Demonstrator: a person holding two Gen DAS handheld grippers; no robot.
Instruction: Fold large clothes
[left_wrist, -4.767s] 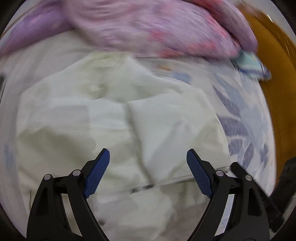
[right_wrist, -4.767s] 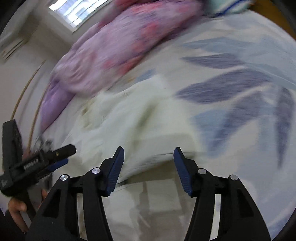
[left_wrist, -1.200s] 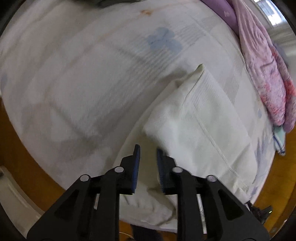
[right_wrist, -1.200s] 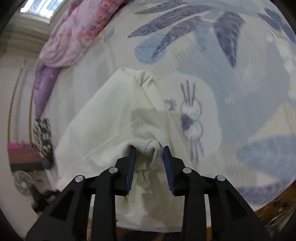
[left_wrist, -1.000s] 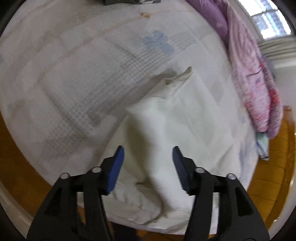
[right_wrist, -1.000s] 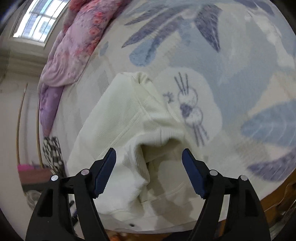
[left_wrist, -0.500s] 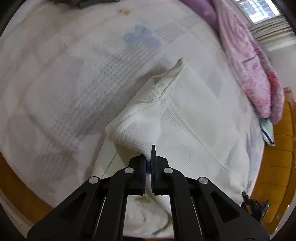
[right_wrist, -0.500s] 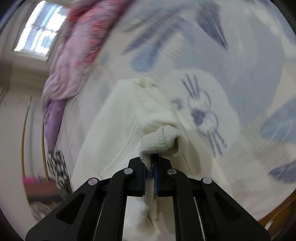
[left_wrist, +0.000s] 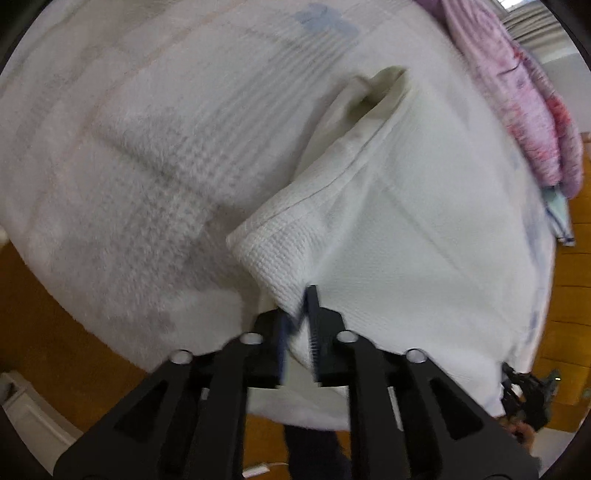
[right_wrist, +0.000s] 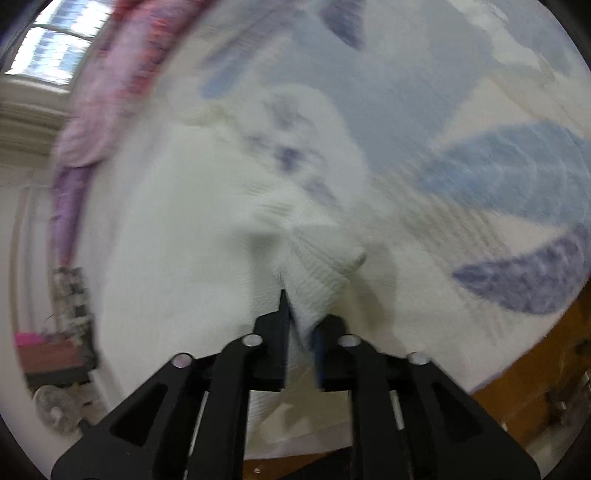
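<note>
A cream-white waffle-knit garment (left_wrist: 399, 229) lies on the bed, partly folded. My left gripper (left_wrist: 297, 325) is shut on its near corner, which is lifted off the bedspread. In the right wrist view the same garment (right_wrist: 192, 236) shows blurred, and my right gripper (right_wrist: 301, 325) is shut on another bunched corner of it, raised above the bed. The far edge of the garment stands open in a fold (left_wrist: 380, 88).
The bed has a white bedspread (left_wrist: 147, 155) with blue leaf prints (right_wrist: 509, 177). A pink-purple quilt (left_wrist: 524, 96) lies along the far side. Wooden floor (left_wrist: 33, 302) borders the bed. A fan (right_wrist: 55, 410) and a shelf stand at the left.
Both grippers stay shut on the garment corners and have moved, lifting and pulling the cloth. The right wrist view is now blurred by motion.
</note>
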